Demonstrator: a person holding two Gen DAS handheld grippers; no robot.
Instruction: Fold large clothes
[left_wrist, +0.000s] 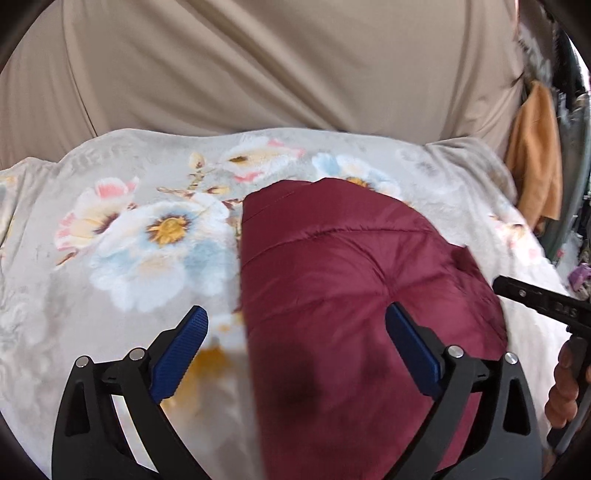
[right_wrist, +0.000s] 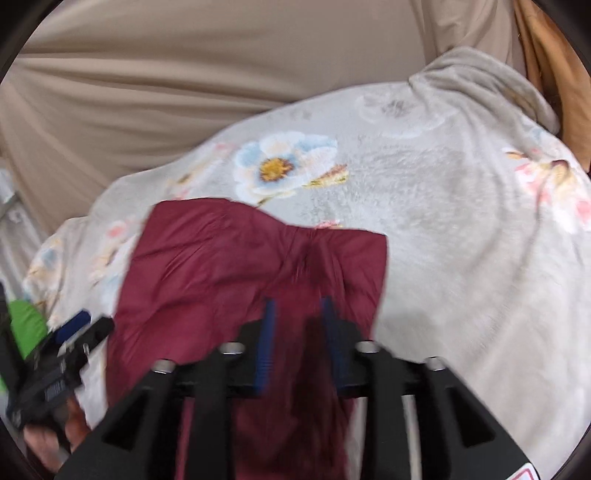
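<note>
Right gripper (right_wrist: 297, 317) pinches a fold of the maroon jacket (right_wrist: 229, 266); left gripper (left_wrist: 295, 328) spread wide above it.
Jacket lies on the floral blanket (right_wrist: 461, 221). Only the left view shows bare blanket left of the jacket's edge; the right view shows it beyond and right.

No legible text, perhaps from blur.

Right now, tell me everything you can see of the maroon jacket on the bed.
The maroon jacket is quilted and puffy, with stitched seams and a smooth, slightly shiny shell. It lies partly folded on the floral blanket. The right gripper is shut on a bunched fold of it; the left gripper is open over its left edge, one blue finger above the fabric.
</note>
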